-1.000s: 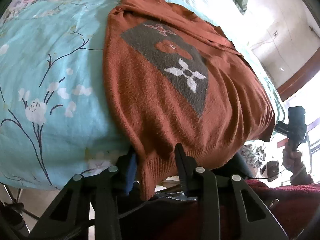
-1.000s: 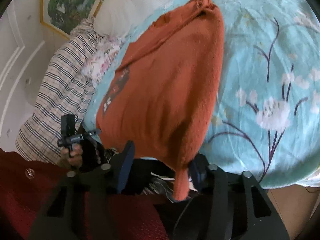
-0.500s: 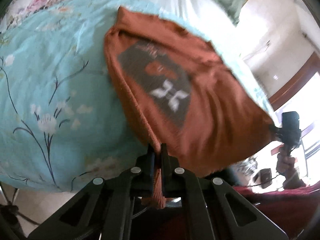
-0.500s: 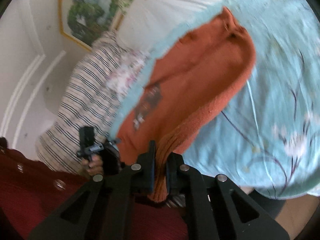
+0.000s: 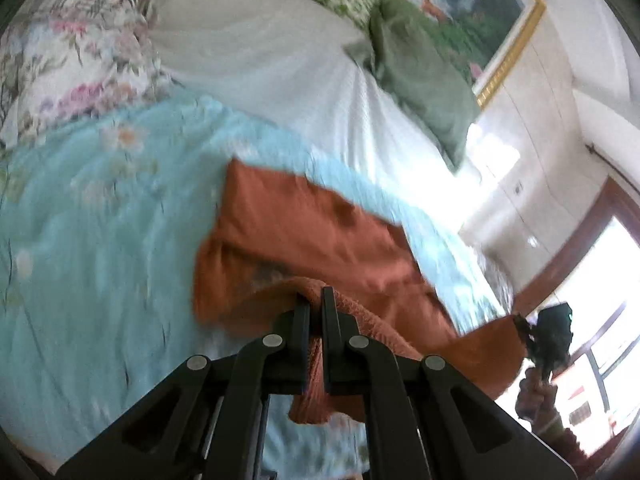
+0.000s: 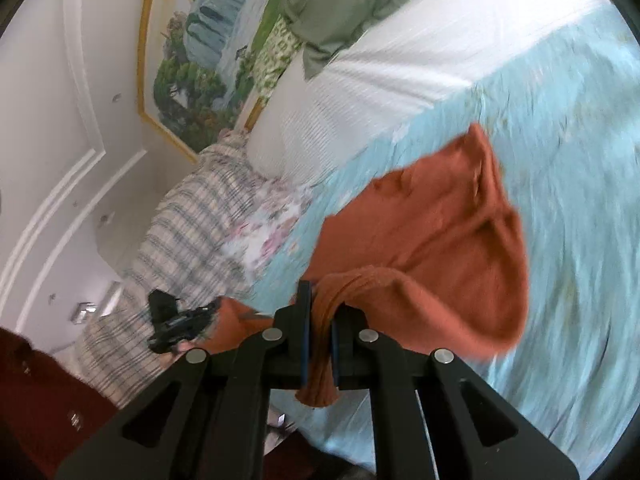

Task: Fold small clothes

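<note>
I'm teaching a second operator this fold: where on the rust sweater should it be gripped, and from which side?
Grip the ribbed bottom hem of the rust sweater at its two corners, coming from the near bed edge. The left gripper and right gripper are each shut on a hem corner there. The hem is the edge nearest the person, so lifting it likely carries it over the body lying on the blue floral quilt.

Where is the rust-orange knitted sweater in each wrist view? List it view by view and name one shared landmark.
Left wrist view: the rust-orange knitted sweater lies centre, its near edge pinched in the left tongs.
Right wrist view: the sweater is centre-right, its edge pinched in the right tongs.
Shared landmark: the gold-framed landscape painting, top right in the left view, top left in the right.
</note>
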`<state>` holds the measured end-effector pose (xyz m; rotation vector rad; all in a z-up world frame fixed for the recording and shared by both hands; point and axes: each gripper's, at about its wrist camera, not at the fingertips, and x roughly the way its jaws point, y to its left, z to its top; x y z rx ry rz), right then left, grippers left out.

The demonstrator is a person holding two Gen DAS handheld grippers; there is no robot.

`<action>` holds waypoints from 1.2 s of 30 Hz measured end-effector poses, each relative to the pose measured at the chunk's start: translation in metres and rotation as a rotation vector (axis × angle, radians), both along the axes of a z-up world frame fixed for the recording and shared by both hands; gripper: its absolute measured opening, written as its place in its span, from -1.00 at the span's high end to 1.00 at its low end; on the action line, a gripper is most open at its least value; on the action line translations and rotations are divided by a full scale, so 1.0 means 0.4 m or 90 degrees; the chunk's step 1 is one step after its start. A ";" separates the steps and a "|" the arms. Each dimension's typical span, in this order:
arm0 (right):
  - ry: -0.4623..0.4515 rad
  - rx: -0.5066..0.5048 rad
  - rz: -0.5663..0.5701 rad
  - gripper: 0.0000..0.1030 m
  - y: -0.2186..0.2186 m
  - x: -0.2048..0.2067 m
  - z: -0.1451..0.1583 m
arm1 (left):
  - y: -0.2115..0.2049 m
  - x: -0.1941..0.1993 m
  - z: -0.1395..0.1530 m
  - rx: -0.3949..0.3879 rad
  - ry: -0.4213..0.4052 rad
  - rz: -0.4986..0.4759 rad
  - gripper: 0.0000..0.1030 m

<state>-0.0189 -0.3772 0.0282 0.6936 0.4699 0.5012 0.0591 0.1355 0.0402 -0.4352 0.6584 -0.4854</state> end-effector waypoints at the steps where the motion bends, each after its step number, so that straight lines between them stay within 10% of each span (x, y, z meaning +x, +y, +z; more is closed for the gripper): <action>1: 0.002 -0.008 -0.012 0.82 -0.014 0.038 0.008 | -0.002 0.030 0.006 -0.006 -0.005 0.011 0.95; 13: 0.101 -0.099 -0.110 0.83 -0.115 0.417 -0.011 | -0.073 0.421 -0.044 0.058 0.048 0.088 0.96; 28: 0.263 -0.143 -0.150 0.78 -0.146 0.602 -0.163 | -0.099 0.695 -0.241 0.112 0.168 0.108 0.93; 30: 0.249 -0.131 -0.169 0.51 -0.155 0.571 -0.143 | -0.094 0.692 -0.255 0.108 0.178 0.105 0.90; 32: 0.227 -0.146 -0.209 -0.17 -0.156 0.529 -0.111 | -0.094 0.671 -0.244 0.107 0.173 0.102 0.87; 36: 0.172 -0.168 -0.184 -0.20 -0.093 0.460 -0.061 | -0.132 0.580 -0.196 0.120 0.145 0.056 0.78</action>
